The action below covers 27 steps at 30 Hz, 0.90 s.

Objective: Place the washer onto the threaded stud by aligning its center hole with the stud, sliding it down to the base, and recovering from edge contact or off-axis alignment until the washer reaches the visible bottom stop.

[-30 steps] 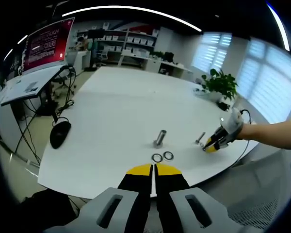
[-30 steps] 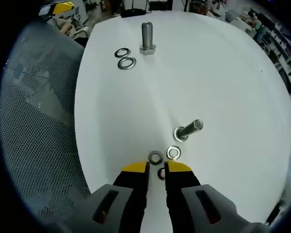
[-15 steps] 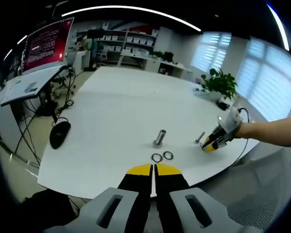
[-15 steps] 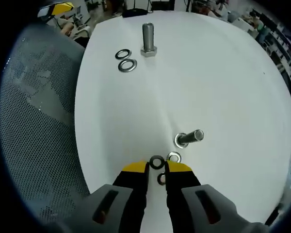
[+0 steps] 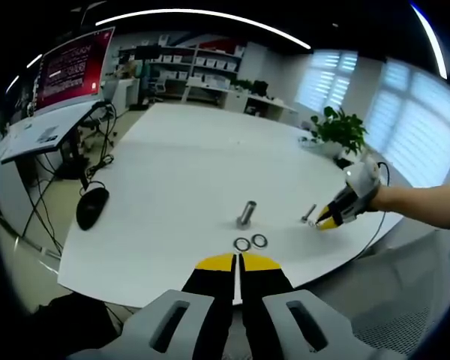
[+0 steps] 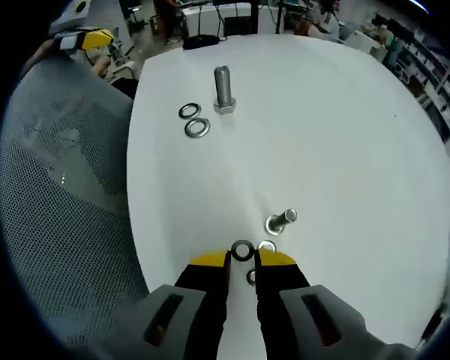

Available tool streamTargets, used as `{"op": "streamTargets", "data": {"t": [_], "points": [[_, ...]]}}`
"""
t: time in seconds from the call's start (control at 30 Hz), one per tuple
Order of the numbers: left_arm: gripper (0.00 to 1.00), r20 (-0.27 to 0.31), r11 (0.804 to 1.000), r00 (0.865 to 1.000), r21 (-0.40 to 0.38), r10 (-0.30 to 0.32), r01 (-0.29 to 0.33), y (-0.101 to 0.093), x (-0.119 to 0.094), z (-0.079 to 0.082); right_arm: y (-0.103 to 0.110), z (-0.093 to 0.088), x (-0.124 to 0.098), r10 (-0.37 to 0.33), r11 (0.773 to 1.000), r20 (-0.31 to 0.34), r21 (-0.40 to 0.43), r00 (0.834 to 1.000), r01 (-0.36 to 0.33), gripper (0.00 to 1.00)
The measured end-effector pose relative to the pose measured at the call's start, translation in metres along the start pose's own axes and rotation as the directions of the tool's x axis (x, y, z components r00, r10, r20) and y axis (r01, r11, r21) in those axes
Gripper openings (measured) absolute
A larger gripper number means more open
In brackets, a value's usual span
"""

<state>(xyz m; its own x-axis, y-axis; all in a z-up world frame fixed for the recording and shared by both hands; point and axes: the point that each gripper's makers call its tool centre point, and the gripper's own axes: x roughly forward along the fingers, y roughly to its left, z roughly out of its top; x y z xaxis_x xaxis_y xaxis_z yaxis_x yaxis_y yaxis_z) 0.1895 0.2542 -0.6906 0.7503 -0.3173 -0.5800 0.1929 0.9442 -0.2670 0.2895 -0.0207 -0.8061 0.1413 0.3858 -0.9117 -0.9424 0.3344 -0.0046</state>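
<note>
Jaws: on the right gripper [image 6: 242,257] we find the yellow-tipped black jaws pinching a small dark metal washer [image 6: 242,250] at their tips, held above the worktop; on the left gripper [image 5: 238,262] we find the jaws pressed together with nothing between them, hanging over the near edge.

Large white round-edged worktop [image 5: 187,165]: we record it as carrying all the hardware; its bare surface also spreads through the right gripper view [image 6: 322,135].

Grey mesh chair seat [image 6: 67,217]: beside the worktop edge, to the left in the right gripper view.

Taller steel threaded stud with hexagonal base [image 6: 223,90]: standing upright, well apart from the right gripper; in the left gripper view [image 5: 247,213] it stands just beyond the left gripper's tips.

Shorter steel threaded stud [image 6: 280,220]: standing on its base, just beyond and to the right of the held washer; seen also in the left gripper view [image 5: 309,214], near the right gripper [image 5: 324,222].

Pair of steel washers [image 6: 193,120]: lying flat, side by side, near the taller stud's base [image 5: 251,242].

Two loose washers by the right jaws: one [image 6: 267,246] flat beside the shorter stud, one [image 6: 250,277] showing between the jaws, below the held washer.
</note>
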Motion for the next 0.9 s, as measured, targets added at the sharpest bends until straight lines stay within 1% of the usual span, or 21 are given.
{"op": "streamTargets", "data": {"t": [0.17,0.4,0.57,0.67,0.9], "points": [[0.0,0.001,1.0,1.0,-0.002,0.001,-0.001,0.0,0.0,0.0,0.0,0.007,-0.009,-0.012,1.0,0.037,0.012,0.999,0.011,0.15],[0.0,-0.001,1.0,1.0,-0.003,0.002,-0.002,0.0,0.0,0.0,-0.007,0.02,-0.024,-0.057,0.998,0.1,0.026,0.993,0.054,0.15],[0.0,-0.002,1.0,1.0,-0.004,0.001,-0.001,0.0,0.0,-0.001,-0.012,0.026,-0.03,-0.086,0.996,0.129,0.027,0.988,0.083,0.15],[0.0,-0.003,1.0,1.0,-0.002,-0.001,0.001,0.0,-0.001,-0.001,-0.013,0.028,-0.031,-0.094,0.995,0.135,0.032,0.986,0.09,0.15],[0.0,-0.002,1.0,1.0,-0.004,0.002,-0.002,0.0,-0.001,-0.001,-0.021,0.03,-0.027,-0.12,0.993,0.122,0.025,0.985,0.118,0.15]]}}
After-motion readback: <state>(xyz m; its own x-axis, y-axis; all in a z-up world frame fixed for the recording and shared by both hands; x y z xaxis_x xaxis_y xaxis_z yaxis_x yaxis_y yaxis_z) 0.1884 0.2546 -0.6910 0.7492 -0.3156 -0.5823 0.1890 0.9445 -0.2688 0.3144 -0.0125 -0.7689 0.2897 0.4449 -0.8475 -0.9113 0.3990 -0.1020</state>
